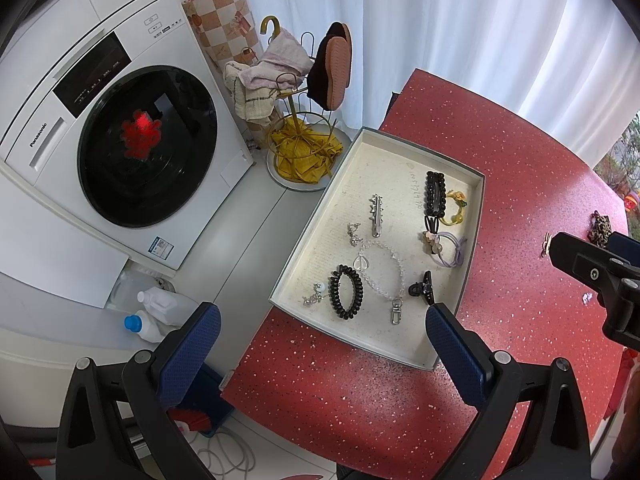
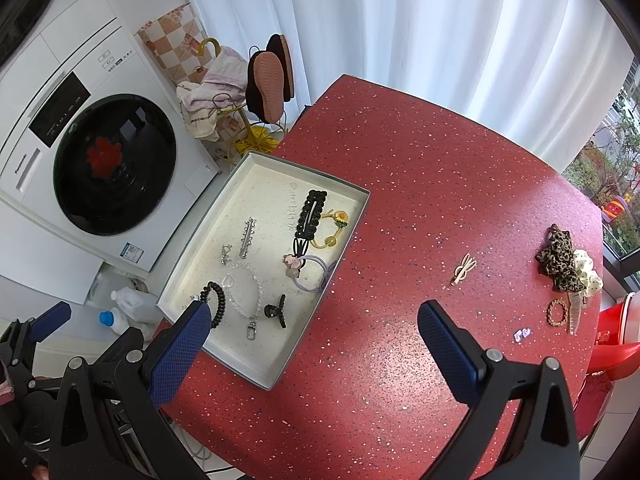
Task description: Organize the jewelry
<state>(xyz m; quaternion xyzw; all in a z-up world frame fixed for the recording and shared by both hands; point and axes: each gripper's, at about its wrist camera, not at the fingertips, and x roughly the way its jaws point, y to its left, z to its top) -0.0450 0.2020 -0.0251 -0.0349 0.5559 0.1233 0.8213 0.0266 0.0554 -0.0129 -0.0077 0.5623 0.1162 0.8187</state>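
Hovering over the near end of the tray (image 1: 456, 312), the left gripper (image 1: 324, 344) has its jaws spread wide and holds nothing. The right gripper (image 2: 316, 336), just right of the tray, is equally wide and empty. Inside the tray lie a black clip (image 2: 310, 212), a bead bracelet (image 2: 246, 280) and a coil tie (image 1: 346, 291). Well right of the tray sit a beige clip (image 2: 464, 269) and a leopard scrunchie (image 2: 558, 258).

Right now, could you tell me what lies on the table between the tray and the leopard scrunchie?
In the right wrist view, only a beige hair clip lies between the tray and the leopard scrunchie; otherwise bare red tabletop.
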